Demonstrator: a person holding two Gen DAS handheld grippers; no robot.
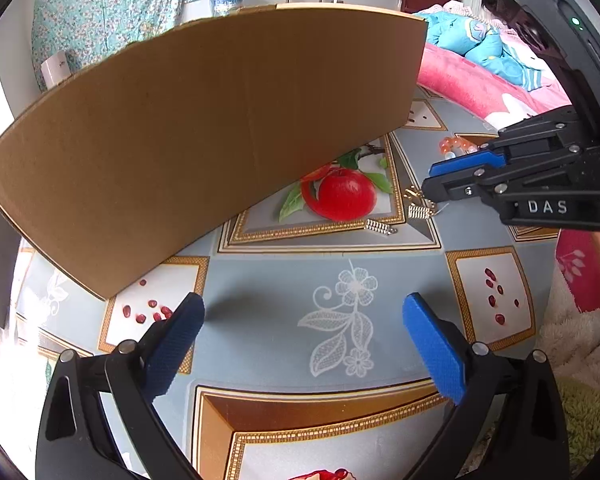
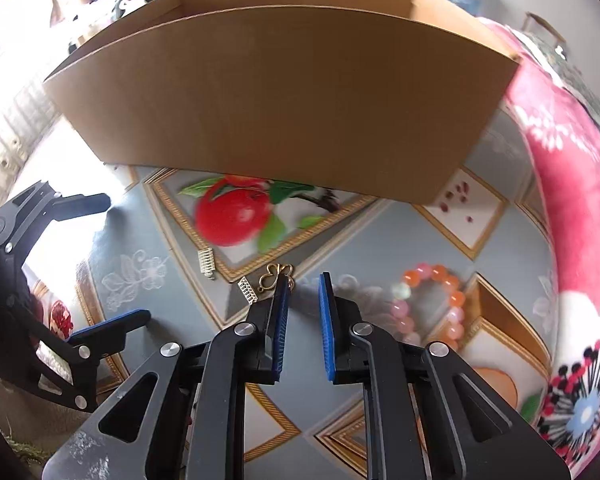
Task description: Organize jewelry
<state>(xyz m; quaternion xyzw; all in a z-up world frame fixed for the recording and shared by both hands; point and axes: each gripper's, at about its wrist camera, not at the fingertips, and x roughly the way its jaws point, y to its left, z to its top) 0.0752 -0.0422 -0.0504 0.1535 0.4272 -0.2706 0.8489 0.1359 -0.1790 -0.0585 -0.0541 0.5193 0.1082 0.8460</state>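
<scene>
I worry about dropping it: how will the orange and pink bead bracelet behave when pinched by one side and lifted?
The bead bracelet will probably sag, since it looks like separate beads on a string. The round, glossy beads may slip between the fingers.

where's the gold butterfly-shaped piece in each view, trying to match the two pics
Left wrist view: gold butterfly-shaped piece, right of centre, at the tip of the right claw.
Right wrist view, centre, just beyond the claw's left fingertip.
Shared landmark: the printed red apple on the tablecloth, near the cardboard box.
</scene>
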